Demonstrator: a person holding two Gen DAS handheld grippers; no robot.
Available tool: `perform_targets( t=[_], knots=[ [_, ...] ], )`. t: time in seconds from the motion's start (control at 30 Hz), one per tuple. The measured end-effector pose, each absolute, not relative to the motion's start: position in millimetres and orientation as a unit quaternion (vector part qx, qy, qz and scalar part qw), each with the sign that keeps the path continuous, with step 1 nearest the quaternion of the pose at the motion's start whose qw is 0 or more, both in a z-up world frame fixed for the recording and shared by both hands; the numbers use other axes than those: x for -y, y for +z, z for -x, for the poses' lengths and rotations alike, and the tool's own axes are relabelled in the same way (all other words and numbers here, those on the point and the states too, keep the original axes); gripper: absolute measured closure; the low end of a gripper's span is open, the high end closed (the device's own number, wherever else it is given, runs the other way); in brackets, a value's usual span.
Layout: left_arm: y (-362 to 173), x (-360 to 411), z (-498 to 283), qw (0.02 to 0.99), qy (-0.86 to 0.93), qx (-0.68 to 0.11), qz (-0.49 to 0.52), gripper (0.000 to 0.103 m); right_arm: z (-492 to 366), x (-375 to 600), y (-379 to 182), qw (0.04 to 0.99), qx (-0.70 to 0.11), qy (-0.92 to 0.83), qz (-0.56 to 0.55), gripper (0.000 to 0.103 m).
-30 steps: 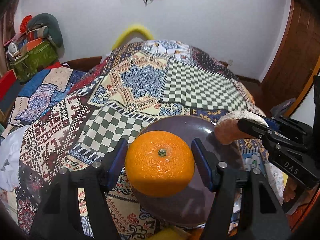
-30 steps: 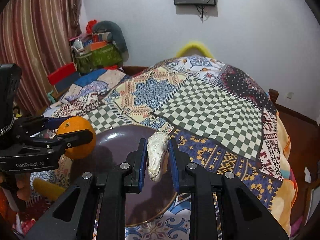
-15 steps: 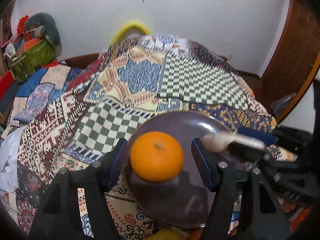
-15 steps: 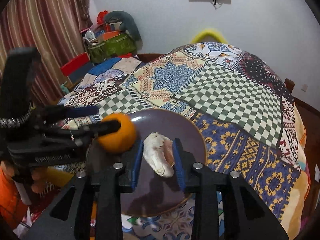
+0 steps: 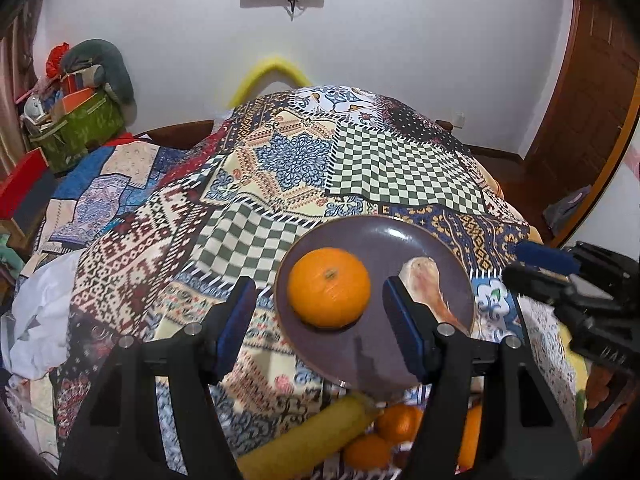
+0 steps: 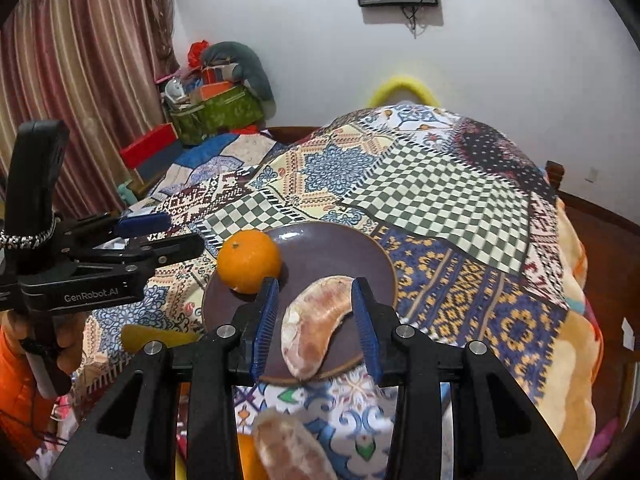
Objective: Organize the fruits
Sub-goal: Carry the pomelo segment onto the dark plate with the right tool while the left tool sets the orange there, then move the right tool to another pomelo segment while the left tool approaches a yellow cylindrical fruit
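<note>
Both our tongs, left [image 5: 320, 312] and right [image 6: 316, 324], stand apart, holding nothing; the round orange [image 5: 329, 287] could roll off the brown plate [image 5: 400, 236] on soft bedding.

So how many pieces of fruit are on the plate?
2. A whole orange sits on the plate's left side; a peeled citrus segment lies on its right. Gripper fingers cover part of the near rim, so something small could be hidden there.
</note>
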State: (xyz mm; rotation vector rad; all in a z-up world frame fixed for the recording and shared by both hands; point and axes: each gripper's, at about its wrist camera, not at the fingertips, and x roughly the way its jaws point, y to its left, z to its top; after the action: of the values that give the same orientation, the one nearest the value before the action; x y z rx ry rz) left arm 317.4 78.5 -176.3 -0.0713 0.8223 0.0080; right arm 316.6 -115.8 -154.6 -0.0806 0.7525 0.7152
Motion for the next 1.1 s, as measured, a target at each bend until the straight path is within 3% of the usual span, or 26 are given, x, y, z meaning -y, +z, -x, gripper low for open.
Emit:
perform_targets(
  t=[0.4,0.6,1.1],
  knots=[
    [-185.5,-94.0,-261.1,0.905,0.015,-0.423,0.033,0.038,-276.8,145.4,-144.5,0.882,-0.353,0.309,0.037,0.067],
    [-203.3,-101.5,-237.0,0.892,0.019,-0.450,0.037,0.037,-254.6,154.8,-149.7,0.884,-0.358,0.298,0.044,0.060],
    [-244.8,-115.2,-211.5,0.869,0.022,-0.491,0.052,0.036,-227.0,163.0,-201.4,0.859,-0.426,0.280,0.049,0.058]
  ],
)
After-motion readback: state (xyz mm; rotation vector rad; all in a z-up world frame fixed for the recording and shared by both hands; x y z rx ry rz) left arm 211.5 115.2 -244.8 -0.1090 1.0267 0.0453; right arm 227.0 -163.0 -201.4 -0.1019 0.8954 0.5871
